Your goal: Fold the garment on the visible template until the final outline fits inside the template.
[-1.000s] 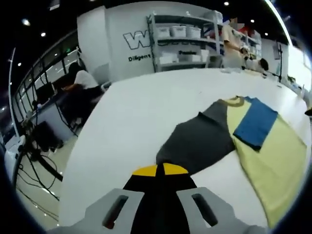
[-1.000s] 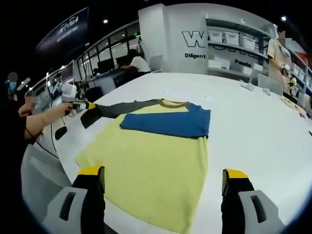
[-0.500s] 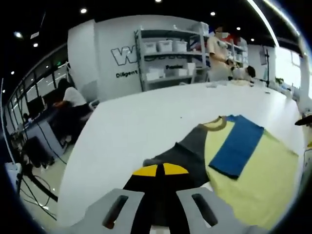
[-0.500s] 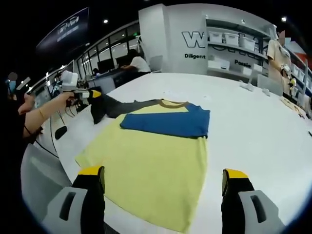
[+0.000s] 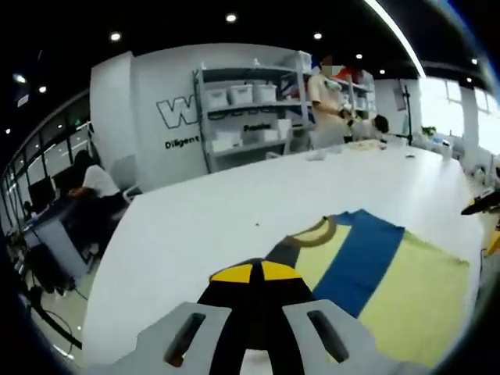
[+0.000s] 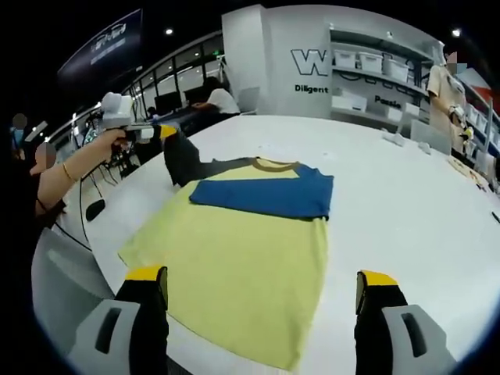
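Observation:
A yellow shirt [image 6: 242, 266] lies flat on the white table [image 6: 406, 195], its brown collar [image 6: 273, 165] at the far end. Its blue sleeve [image 6: 262, 195] is folded across the chest. My left gripper [image 6: 162, 131], held by a hand at the left of the right gripper view, is shut on the dark grey sleeve [image 6: 187, 160] and holds it lifted off the table. In the left gripper view the closed yellow tips [image 5: 255, 272] pinch that grey sleeve [image 5: 283, 251], with the blue sleeve [image 5: 355, 254] and yellow body [image 5: 414, 297] beyond. My right gripper [image 6: 262, 285] hovers open over the shirt's hem.
Shelving with white bins [image 5: 250, 101] stands past the table's far end. People sit or stand at desks [image 6: 215, 100] in the background. A person's arm [image 6: 66, 180] reaches in at the left. Bare white tabletop lies to the right of the shirt.
My left gripper has lifted the grey sleeve off the table and carried it up and toward the shirt's body. The right gripper has stayed put.

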A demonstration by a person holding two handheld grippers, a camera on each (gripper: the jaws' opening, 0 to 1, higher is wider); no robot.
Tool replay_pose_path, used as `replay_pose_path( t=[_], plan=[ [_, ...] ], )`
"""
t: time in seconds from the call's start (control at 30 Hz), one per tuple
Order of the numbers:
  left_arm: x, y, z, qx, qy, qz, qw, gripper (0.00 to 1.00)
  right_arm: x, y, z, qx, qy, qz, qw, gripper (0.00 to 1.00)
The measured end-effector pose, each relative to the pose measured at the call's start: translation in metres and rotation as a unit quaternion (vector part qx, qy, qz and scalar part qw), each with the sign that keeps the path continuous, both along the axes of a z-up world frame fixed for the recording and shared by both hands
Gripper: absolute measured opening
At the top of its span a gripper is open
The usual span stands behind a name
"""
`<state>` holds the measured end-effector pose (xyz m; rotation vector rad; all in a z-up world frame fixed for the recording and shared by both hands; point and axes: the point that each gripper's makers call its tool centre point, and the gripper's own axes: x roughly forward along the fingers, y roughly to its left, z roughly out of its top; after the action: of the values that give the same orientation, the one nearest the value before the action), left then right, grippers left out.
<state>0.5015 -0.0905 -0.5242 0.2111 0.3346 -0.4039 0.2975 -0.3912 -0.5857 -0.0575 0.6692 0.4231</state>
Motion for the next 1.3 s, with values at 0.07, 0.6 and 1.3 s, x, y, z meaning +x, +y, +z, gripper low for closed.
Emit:
replay_pose_path(
  t=[0.07,0.6,1.3],
  plan=[
    [0.001,-0.012,0.002,-0.003,-0.002,-0.012,0.9999,0.00,0.000,-0.001,0.000,-0.002,-0.001,-0.001,1.0000,0.99],
    [0.004,-0.097,0.008,0.021,-0.014,-0.085,0.9960,0.00,-0.003,-0.007,0.001,-0.003,0.000,-0.009,1.0000,0.99],
    [0.003,-0.167,-0.035,0.093,0.016,-0.155,0.9834,0.00,-0.009,-0.009,-0.009,-0.007,0.016,-0.016,0.9997,0.99]
  ],
)
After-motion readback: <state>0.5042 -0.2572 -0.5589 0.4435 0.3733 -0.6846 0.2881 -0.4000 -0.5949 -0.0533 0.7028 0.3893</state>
